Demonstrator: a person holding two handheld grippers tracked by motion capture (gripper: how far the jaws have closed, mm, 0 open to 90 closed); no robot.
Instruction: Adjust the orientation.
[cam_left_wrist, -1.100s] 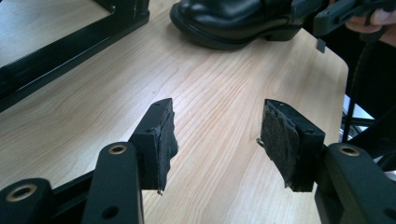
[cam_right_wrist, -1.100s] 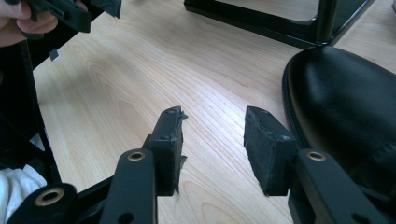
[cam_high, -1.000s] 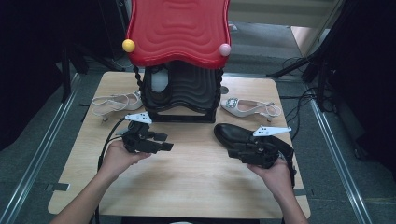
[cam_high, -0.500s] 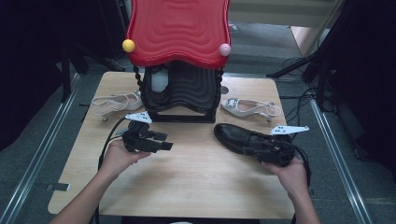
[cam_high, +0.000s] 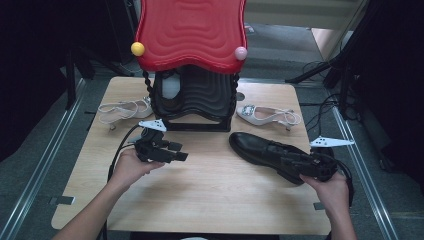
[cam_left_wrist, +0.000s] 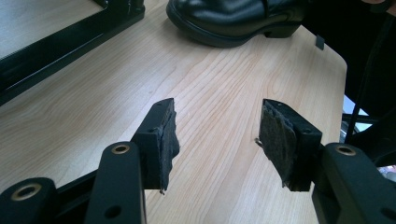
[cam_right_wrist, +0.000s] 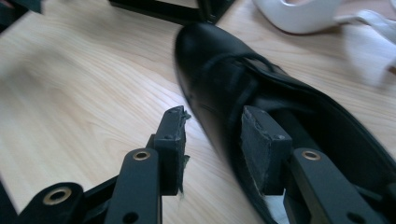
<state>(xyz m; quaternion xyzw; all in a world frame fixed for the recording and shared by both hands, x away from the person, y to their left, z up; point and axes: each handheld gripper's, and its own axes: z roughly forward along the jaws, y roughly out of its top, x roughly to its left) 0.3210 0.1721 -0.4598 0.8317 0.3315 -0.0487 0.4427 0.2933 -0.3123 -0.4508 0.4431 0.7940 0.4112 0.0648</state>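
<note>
Two forearms reach in from the near edge of a wooden table (cam_high: 210, 190), each hand holding a two-jaw gripper. The left hand (cam_high: 131, 167) rests on the tabletop with the left gripper (cam_high: 181, 156) lying level and pointing across the table toward the black shoe (cam_high: 265, 150); in the left gripper view its jaws stand wide apart with nothing between them, only bare wood beneath the felt pads (cam_left_wrist: 280, 140). The right hand (cam_high: 327, 189) sits near the table's right edge, and the right gripper (cam_right_wrist: 212, 140) meets the shoe at its heel end. Its jaws have just been closing: one jaw sits inside the shoe's opening, the other outside the side wall, which stands between them with a gap still showing at the outer pad. On the table are one black leather shoe, lying on its sole right of centre, two white strappy sandals (cam_high: 122, 110) (cam_high: 267, 115), one on each side, and one black stand (cam_high: 195, 102) under a red wavy top (cam_high: 190, 32).
</note>
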